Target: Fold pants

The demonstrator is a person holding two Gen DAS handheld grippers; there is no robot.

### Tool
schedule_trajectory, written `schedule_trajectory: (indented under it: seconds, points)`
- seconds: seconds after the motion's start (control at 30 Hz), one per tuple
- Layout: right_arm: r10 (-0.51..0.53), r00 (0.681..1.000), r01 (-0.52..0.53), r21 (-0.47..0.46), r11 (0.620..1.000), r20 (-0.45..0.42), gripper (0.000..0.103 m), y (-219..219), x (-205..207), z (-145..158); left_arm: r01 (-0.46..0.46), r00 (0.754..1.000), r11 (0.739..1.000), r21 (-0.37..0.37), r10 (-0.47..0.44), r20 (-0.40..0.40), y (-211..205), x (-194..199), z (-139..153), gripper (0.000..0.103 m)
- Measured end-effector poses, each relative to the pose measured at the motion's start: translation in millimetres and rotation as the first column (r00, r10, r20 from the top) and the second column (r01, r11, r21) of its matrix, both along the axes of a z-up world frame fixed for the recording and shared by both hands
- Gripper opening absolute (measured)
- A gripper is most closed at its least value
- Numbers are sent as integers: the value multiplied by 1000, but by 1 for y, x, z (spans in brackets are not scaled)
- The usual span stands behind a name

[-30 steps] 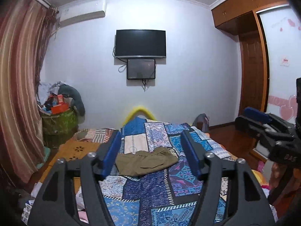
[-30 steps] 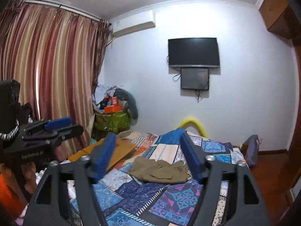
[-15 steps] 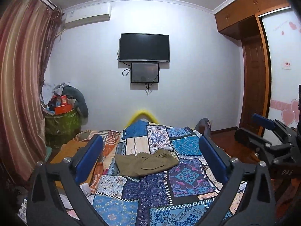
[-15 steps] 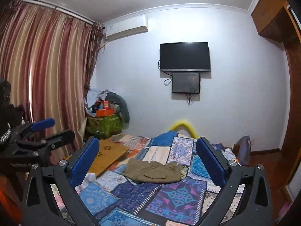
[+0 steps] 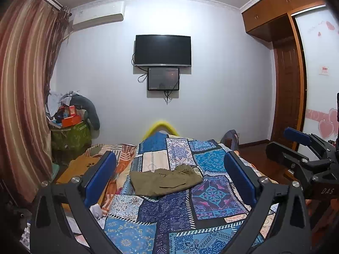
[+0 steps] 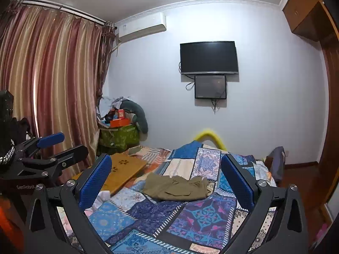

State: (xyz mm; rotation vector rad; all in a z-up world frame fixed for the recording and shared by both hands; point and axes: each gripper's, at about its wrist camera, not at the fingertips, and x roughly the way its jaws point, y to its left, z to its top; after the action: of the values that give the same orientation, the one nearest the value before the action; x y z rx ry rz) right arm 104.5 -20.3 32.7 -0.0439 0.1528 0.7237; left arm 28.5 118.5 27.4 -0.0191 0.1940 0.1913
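Olive-green pants (image 5: 164,181) lie crumpled on the blue patchwork quilt (image 5: 169,213) in the middle of the bed, also in the right wrist view (image 6: 175,187). My left gripper (image 5: 169,180) is open and empty, held above the near end of the bed, well short of the pants. My right gripper (image 6: 167,180) is open and empty too, at about the same distance. Each gripper shows in the other's view: the right one (image 5: 300,148) at the right edge, the left one (image 6: 55,148) at the left edge.
A wooden lap tray (image 6: 122,171) lies on the bed left of the pants. A green bin piled with boxes (image 5: 70,131) stands in the corner by the striped curtains (image 6: 53,80). A TV (image 5: 163,50) hangs on the far wall. A wardrobe (image 5: 288,84) is at the right.
Both grippers have opened wide from a narrower gap. Both cameras tilted and shifted slightly. The pants have not moved.
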Motion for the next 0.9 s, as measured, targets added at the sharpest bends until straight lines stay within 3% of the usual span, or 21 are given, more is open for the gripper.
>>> schedule_trajectory:
  seconds: [0.9]
  points:
    - [-20, 999, 20, 5, 1000, -28, 103, -5, -1, 0, 28, 1000, 1000, -9, -29, -2, 0, 3, -1, 103]
